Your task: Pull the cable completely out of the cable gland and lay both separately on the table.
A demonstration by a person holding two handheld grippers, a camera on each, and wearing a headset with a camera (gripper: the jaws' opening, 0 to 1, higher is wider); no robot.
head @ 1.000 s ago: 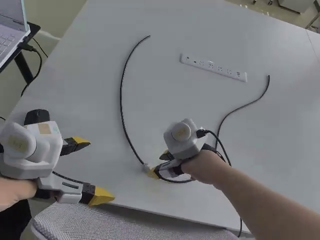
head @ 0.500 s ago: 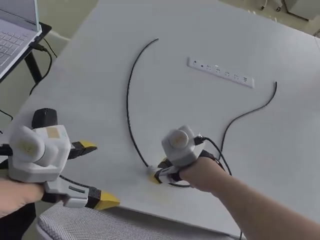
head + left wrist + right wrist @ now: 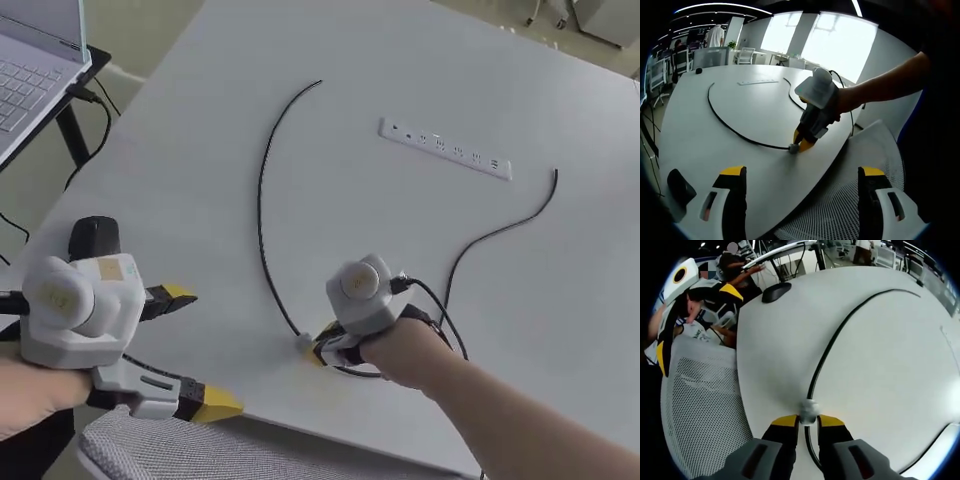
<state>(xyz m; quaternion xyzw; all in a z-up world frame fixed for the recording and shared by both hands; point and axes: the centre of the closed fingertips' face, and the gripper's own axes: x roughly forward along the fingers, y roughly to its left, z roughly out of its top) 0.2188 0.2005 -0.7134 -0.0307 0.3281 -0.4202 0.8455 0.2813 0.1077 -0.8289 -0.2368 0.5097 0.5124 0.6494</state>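
Little has changed over the last second: the whole scene has slid in the head view, which is the headset moving, while the cable [image 3: 262, 200] lies in the same curve on the white surface [image 3: 400, 70]. The right claw [image 3: 318, 352] stays down at the near edge. Its jaws are drawn close together and seem to pinch the small pale gland [image 3: 808, 409] at their tips, with the black cable running back between them. The left claw [image 3: 200, 350] still hangs off the edge over the mesh chair [image 3: 200, 450], its jaws wide apart and holding nothing.

For the task, this reads as a grip being settled, with no pulling begun. The cable is still threaded through the gland, one long run arcing away toward the far side and the rest curving off past the power strip [image 3: 445, 148]. The free claw will likely need to take the cable beside the gland.

As for containers, the gland is the one thing here that holds another: the cable fills its bore.
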